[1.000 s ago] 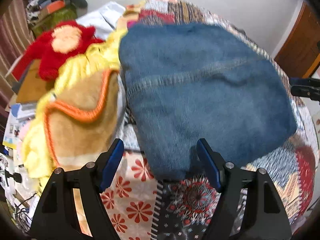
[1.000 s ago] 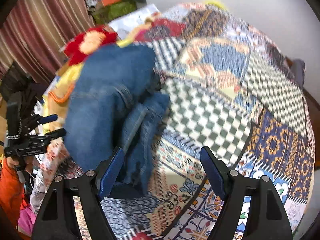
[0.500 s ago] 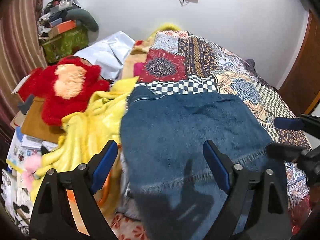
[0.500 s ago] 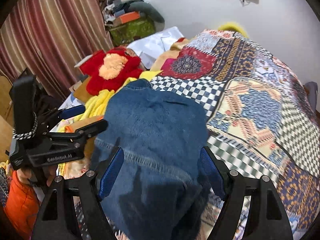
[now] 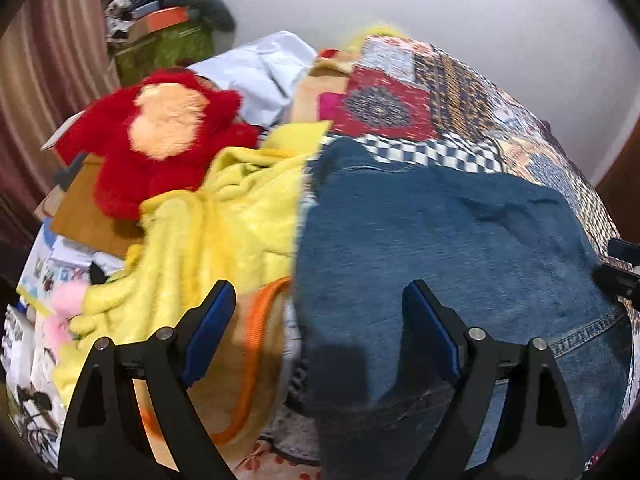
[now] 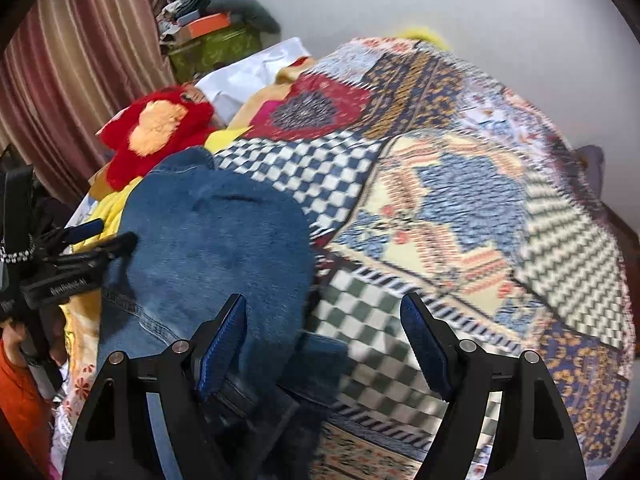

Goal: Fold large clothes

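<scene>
Folded blue jeans (image 5: pixel 440 240) lie on the patchwork bedspread (image 5: pixel 460 92), near its front left part. They also show in the right wrist view (image 6: pixel 216 248). My left gripper (image 5: pixel 320 328) is open and empty, above the jeans' near left edge. My right gripper (image 6: pixel 324 336) is open and empty, above the jeans' near right edge and the bedspread (image 6: pixel 460 200). The left gripper also shows in the right wrist view (image 6: pixel 96 236), beside the jeans' left side. The right gripper's tips show at the right edge of the left wrist view (image 5: pixel 620 264).
A yellow blanket with orange trim (image 5: pixel 224 232) lies left of the jeans. A red plush toy (image 5: pixel 160 136) and a white cloth (image 5: pixel 260 68) lie behind it. Boxes and clutter (image 5: pixel 168 36) stand at the back left by a striped curtain (image 6: pixel 80 72).
Both grippers have stayed open and pulled back and up from the jeans, then shifted slightly. The jeans lie folded and have not moved in the last half second.
</scene>
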